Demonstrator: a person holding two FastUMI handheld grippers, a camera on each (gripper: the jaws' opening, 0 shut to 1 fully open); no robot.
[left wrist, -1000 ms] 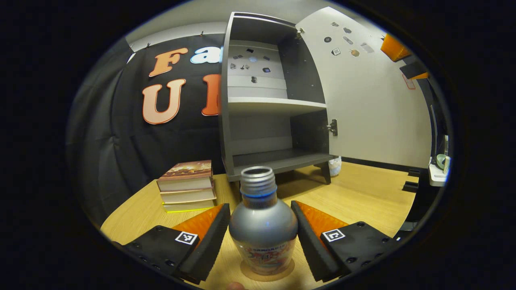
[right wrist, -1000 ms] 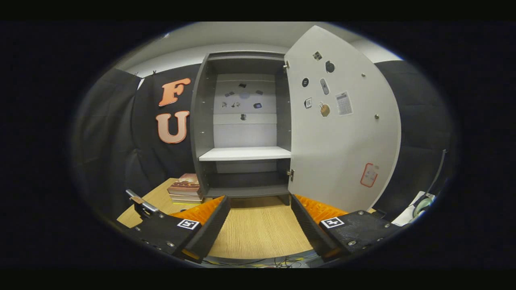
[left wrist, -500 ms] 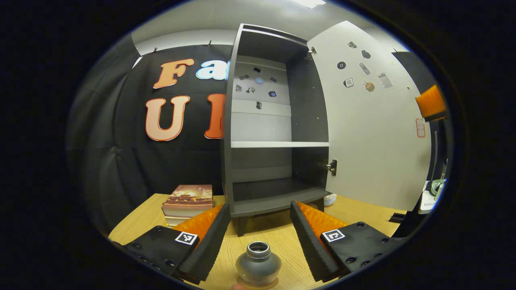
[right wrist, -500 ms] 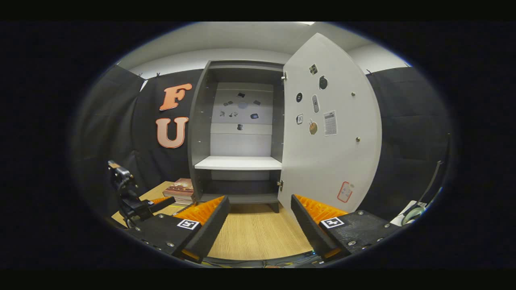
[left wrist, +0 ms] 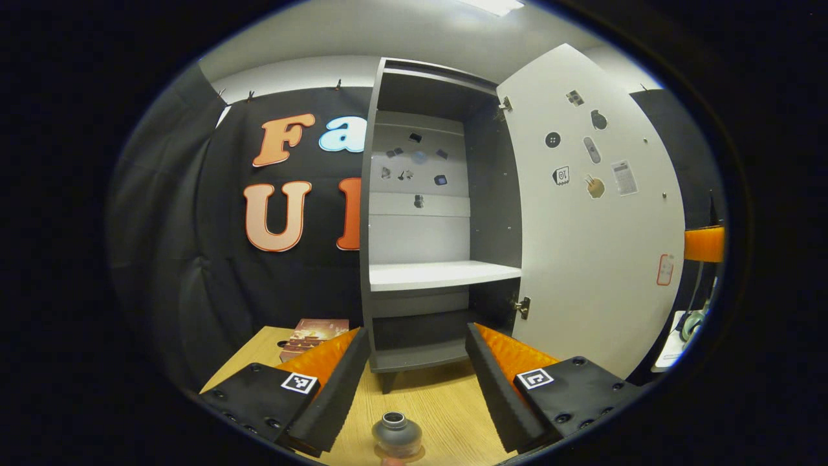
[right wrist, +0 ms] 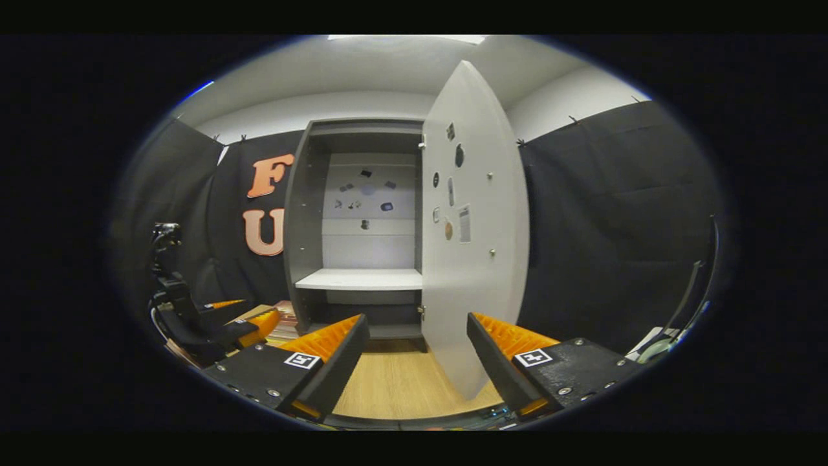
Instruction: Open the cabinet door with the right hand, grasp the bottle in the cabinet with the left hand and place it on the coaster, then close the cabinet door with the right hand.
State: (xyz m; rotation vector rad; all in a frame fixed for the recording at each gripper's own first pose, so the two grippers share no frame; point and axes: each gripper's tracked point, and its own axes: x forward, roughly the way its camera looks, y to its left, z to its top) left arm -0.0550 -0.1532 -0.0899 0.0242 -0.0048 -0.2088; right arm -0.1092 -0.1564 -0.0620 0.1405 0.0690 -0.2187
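Observation:
The grey bottle [left wrist: 396,433] stands upright on a round coaster [left wrist: 414,454] on the wooden table, low in the left gripper view. My left gripper [left wrist: 417,388] is open above and behind it, touching nothing. The grey cabinet [left wrist: 427,213] stands open with bare shelves, its white door [left wrist: 595,246] swung out to the right. In the right gripper view my right gripper [right wrist: 417,369] is open, and the lower corner of the door [right wrist: 475,246] hangs between its fingers without either touching it. The left gripper [right wrist: 213,323] sits at the far left of that view.
A stack of books [left wrist: 314,331] lies on the table [left wrist: 446,414] left of the cabinet. The cabinet's white middle shelf [left wrist: 440,275] is bare. Part of the right gripper [left wrist: 704,244] pokes out past the door's outer edge. Black cloth walls surround the booth.
My left gripper has lifted up and back from the bottle, which stays on the coaster. My right gripper has moved right toward the door, which now looks narrower and lies between its fingers.

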